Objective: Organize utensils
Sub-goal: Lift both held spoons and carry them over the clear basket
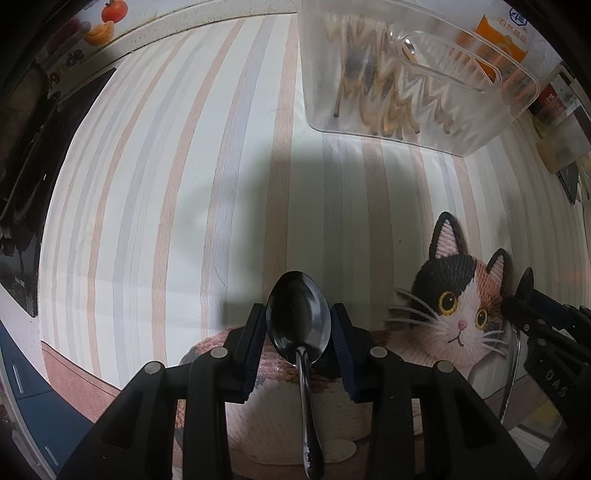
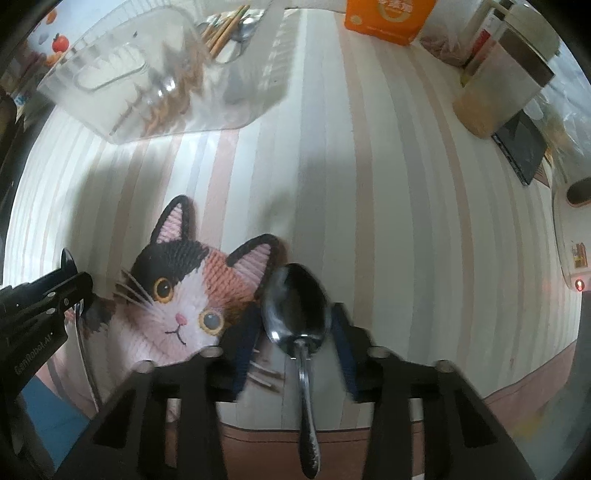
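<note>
Two spoons up: left claw (image 1: 298, 325) clamps spoon (image 1: 298, 314), right claw (image 2: 295, 325) clamps second spoon (image 2: 295, 306), both gripped at bowl, above desk (image 1: 147, 184), presumably bound for bin (image 1: 406, 122).

tabletop (image 1: 155, 177) under a cloth of pale pink, grey and cream stripes, cat-shaped woven mat (image 2: 192, 295) at the near edge, clear plastic bin (image 1: 417, 92) of chopsticks at the far side, orange box (image 2: 384, 18), lidded jar (image 2: 506, 85), dark tablet (image 2: 521, 147) at the right
</note>
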The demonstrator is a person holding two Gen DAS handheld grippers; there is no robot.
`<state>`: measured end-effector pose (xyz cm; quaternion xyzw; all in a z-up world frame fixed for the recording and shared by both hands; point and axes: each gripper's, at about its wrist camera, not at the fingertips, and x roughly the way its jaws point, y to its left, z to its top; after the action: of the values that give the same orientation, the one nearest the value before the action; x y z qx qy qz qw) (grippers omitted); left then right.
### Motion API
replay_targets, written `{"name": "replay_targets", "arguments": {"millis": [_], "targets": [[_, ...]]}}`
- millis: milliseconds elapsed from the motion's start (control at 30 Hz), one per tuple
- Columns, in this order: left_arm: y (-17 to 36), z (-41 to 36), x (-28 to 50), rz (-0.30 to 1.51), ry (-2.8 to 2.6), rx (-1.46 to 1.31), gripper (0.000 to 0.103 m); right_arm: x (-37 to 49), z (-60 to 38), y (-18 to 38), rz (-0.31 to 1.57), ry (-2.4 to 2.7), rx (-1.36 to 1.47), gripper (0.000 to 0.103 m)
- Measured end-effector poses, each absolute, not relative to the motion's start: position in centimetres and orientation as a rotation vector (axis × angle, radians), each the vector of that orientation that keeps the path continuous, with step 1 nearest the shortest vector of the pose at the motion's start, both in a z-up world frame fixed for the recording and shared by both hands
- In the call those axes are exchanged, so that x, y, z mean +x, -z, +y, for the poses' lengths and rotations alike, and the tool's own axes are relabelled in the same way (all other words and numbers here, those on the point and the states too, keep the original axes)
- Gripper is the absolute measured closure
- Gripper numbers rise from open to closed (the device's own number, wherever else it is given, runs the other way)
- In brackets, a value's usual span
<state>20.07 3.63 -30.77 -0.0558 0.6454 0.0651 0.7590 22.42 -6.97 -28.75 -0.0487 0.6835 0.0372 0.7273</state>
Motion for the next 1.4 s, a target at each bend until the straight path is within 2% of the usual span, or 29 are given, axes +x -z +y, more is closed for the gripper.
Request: {"name": "replay_targets", "arguments": {"millis": [300,800,1400], "targets": [[28.7,3.4,19.8,1.371,-0.143,-0.094,0.071,22.7,-9.2,27.1,1.484,-0.090,-0.043,0.066],[23.0,4.4,21.0,1.271,-0.146,-0.090,0.071,23.8,-12.1,20.4,1.390,-0.119,0.030,0.066],[14.2,6.5,21.2,1.103,-0.175,-0.088,0.071,26.9,-10.7,14.0,1.237,-0.180,0.164,0.066]]}}
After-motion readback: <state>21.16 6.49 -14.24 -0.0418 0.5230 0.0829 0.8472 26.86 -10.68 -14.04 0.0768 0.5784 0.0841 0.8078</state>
